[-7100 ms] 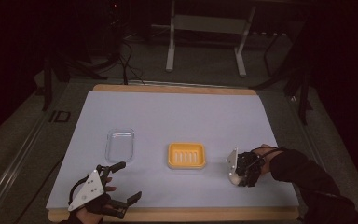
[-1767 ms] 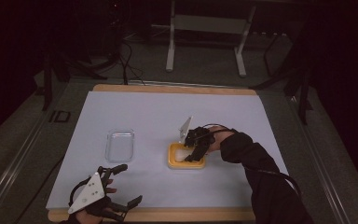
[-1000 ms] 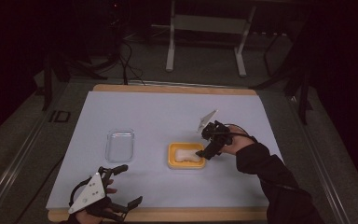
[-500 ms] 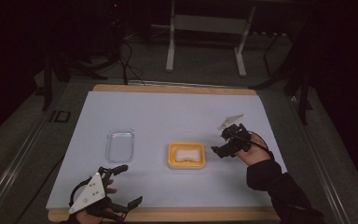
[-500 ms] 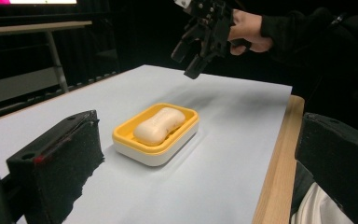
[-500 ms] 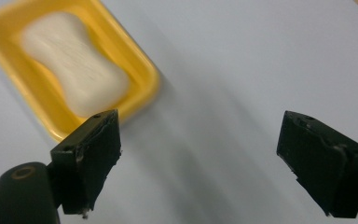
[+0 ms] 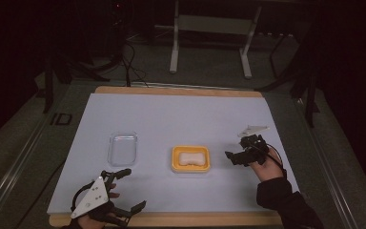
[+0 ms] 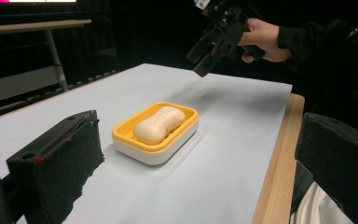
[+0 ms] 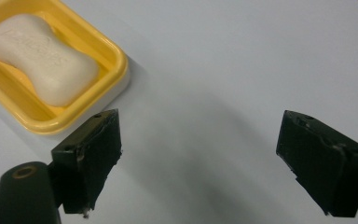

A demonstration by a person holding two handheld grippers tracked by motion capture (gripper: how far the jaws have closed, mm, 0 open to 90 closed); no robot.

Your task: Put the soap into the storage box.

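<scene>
A white bar of soap (image 7: pixel 193 158) lies in a yellow soap dish (image 7: pixel 176 164) at the middle of the white table sheet. My right gripper (image 7: pixel 232 158) hovers just right of the dish, open and holding nothing. In the right gripper view its jaws stand wide apart over bare sheet, with the soap (image 9: pixel 42 56) and dish (image 9: pixel 103 59) at upper left. My left gripper (image 7: pixel 132 189) rests open near the front left edge. In the left gripper view the soap (image 8: pixel 159 123) and dish (image 8: pixel 156 148) sit ahead, and the right gripper (image 8: pixel 209 46) is raised behind them.
A clear plastic lid or tray (image 7: pixel 123 148) lies left of the dish. The wooden table edge (image 7: pixel 195 219) runs along the front. Behind the table stand a metal frame (image 7: pixel 209 28) and cables on a dark floor.
The right gripper went from the right side to the dish, left the soap in it, and drew back to the right, opening. The left gripper stayed put.
</scene>
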